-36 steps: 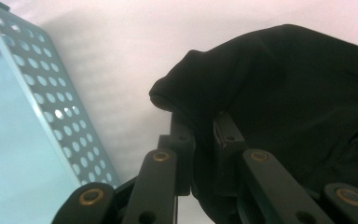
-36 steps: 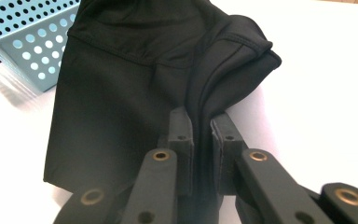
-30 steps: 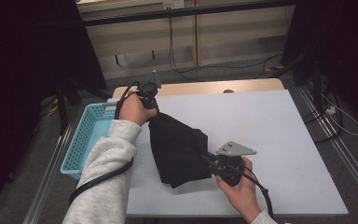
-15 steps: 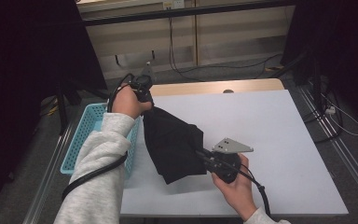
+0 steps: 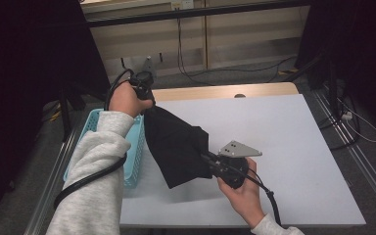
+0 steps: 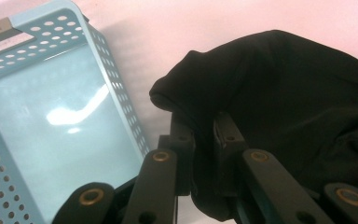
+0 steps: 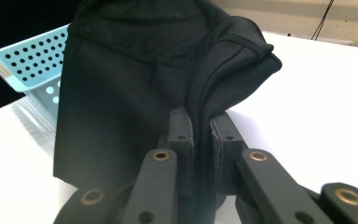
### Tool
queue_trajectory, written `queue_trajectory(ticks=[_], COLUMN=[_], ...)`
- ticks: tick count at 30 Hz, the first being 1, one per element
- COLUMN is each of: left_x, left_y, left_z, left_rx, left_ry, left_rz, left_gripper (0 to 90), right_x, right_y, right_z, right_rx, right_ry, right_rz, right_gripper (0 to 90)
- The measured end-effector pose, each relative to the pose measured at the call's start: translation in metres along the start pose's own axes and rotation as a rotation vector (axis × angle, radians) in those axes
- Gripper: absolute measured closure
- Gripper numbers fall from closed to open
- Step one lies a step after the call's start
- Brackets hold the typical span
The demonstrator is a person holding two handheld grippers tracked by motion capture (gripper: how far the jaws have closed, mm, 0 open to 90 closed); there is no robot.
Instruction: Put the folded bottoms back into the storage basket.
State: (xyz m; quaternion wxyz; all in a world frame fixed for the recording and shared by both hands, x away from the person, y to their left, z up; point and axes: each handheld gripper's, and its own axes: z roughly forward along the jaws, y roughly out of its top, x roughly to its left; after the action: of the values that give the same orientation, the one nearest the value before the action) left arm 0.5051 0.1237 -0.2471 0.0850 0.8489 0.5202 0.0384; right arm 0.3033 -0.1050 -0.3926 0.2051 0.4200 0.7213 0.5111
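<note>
While you hold the black cloth point(image 5: 178, 149) up between both tools, no brand, label or writing can be read on it, nor on the light blue basket point(image 5: 136, 147); the small pale tag on the basket's rim is too blurred to read. Your left gripper point(image 6: 204, 133) has its jaws nearly together, pinched on a fold of the cloth at its upper end, above the table's back left corner. Your right gripper point(image 7: 203, 123) is likewise narrow, clamped on a hemmed edge at the cloth's lower end, low over the white table point(image 5: 293, 142). The cloth hangs stretched on a slant between them, its bottom corner drooping toward the tabletop near the basket's right wall. The basket sits at the table's left edge, just beside the cloth. To the right of your right hand point(image 5: 245, 193) the white surface lies open all the way to the far and right edges.
</note>
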Motion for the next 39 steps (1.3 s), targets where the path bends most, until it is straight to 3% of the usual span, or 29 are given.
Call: queue_trajectory(ticks=[19,32,39], left_x=[0.011,0.032,0.043], left_y=[0.001,-0.004,-0.009], left_z=[-0.019,-0.027,-0.04], left_rx=[-0.009,-0.017,-0.033], left_ry=[0.013,0.008,0.007], left_rz=[-0.002,-0.03,-0.042], left_gripper=[81.1,81.1,81.1], right_x=[0.011,0.025,0.031], right_y=[0.018,0.029,0.035], right_z=[0.006,0.019,0.025], right_rx=[-0.015,-0.011,-0.022], right_ry=[0.022,0.049,0.064], right_rz=[-0.022,-0.037,-0.047], right_gripper=[80.7,80.7,80.7])
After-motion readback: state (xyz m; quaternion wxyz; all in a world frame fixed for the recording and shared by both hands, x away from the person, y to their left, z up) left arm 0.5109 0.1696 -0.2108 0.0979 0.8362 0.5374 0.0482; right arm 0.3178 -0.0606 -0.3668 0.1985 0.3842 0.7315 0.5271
